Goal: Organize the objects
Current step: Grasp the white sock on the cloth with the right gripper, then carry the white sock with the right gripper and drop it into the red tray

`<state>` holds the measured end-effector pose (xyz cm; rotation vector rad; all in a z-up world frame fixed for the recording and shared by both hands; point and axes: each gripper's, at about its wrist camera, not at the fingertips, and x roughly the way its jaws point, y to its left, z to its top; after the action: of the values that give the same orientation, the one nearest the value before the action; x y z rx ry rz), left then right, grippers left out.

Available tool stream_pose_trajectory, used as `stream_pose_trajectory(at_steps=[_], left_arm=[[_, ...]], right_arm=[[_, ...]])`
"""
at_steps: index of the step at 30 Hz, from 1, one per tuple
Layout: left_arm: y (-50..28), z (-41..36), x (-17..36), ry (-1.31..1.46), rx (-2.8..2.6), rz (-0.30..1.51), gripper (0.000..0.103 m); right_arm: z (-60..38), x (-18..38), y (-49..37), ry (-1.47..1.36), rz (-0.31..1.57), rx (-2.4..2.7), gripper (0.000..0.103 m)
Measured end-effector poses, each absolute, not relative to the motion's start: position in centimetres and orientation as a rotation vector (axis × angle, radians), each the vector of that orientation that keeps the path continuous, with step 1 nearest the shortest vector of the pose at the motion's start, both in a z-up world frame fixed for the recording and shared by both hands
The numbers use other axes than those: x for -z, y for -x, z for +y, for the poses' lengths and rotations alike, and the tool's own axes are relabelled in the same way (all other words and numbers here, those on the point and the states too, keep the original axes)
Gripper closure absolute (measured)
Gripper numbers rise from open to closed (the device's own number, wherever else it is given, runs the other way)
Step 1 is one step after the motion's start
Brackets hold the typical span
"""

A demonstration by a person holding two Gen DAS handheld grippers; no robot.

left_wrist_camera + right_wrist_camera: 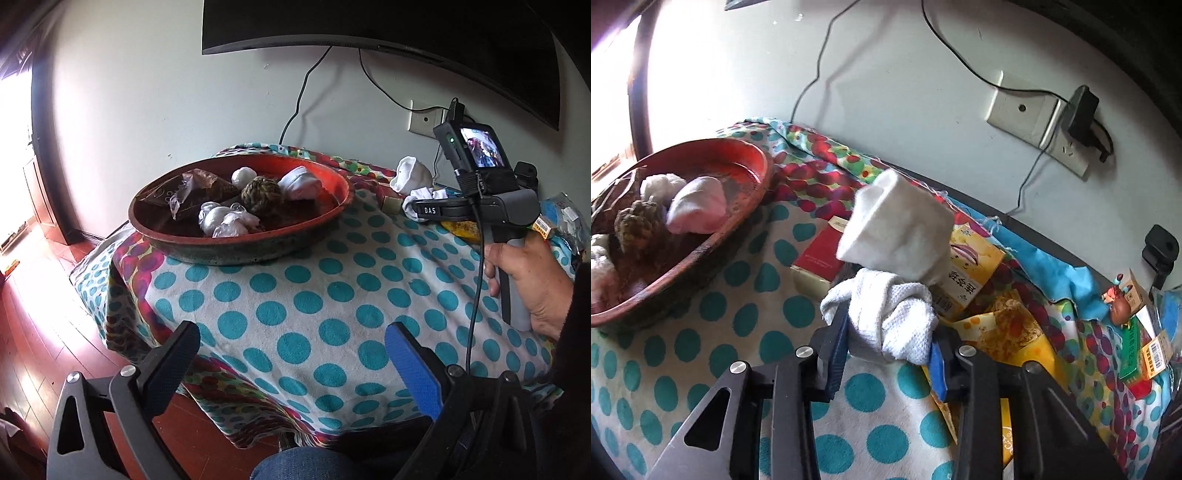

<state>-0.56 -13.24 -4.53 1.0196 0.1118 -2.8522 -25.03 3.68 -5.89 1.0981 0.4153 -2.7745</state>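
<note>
A red round tray (207, 242) stands on the dotted cloth at the left; it also shows in the right wrist view (701, 254). In it lie a white sock (301, 182), a green woven ball (260, 194), a brown packet (195, 188) and several white bundles (225, 219). My right gripper (890, 347) is shut on a white sock (897, 236) and holds it above the cloth, right of the tray; it shows in the left wrist view (413, 210) with the sock (412, 175). My left gripper (291, 350) is open and empty, above the table's near edge.
Under the held sock lie a red box (820, 254), a yellow carton (971, 266) and yellow packets (1008, 325). Small boxes and a figurine (1119, 299) lie at the far right. A wall socket with a charger (1078, 114) and cables are behind. Wooden floor (44, 295) at left.
</note>
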Motion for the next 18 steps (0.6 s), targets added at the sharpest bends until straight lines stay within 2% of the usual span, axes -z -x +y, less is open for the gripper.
stream_pose_trajectory(at_steps=[18], left_arm=[[0.5,-14.9,4.7,-1.022,2.76,0.115,0.001]], right_arm=[[-0.9,1.3,22.6,-0.975,0.447,2.715,0.069]])
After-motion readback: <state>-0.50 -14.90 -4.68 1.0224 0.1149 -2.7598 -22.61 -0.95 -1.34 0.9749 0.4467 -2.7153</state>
